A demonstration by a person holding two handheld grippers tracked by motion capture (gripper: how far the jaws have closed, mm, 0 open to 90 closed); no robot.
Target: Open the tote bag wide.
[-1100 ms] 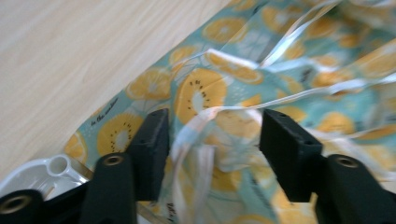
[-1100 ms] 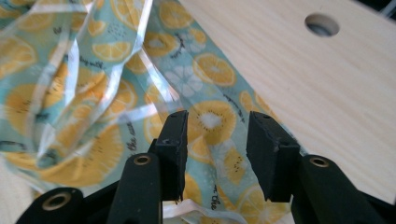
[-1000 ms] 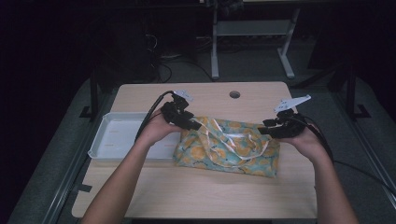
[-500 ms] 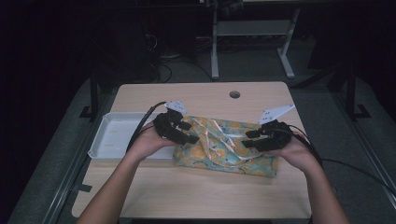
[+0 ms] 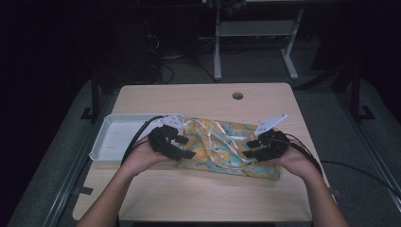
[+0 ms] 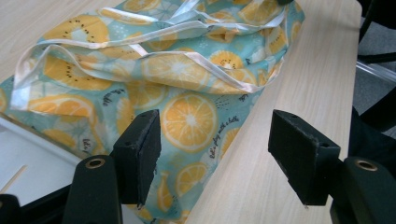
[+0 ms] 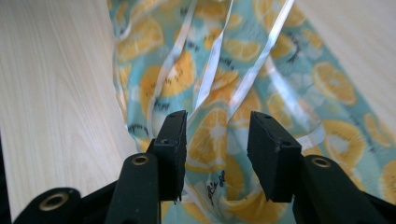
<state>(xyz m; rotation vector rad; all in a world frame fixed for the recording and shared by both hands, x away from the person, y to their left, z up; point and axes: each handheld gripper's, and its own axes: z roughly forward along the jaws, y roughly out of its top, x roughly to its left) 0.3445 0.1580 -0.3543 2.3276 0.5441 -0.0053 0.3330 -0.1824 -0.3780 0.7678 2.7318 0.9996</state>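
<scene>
The fruit-print bag (image 5: 222, 149) lies crumpled in the middle of the tabletop (image 5: 203, 101), its left end against the white tray (image 5: 113, 139) at the left edge, and it looks narrower than a second ago, bunched inward. Both hands have come in from its ends: the left gripper (image 6: 215, 154) hangs wide open over the bag's near-left corner, and the right gripper (image 7: 217, 149), part open, straddles cloth and ribbons (image 7: 210, 70) unpinched. Probably a fold or gather is about to begin.
</scene>
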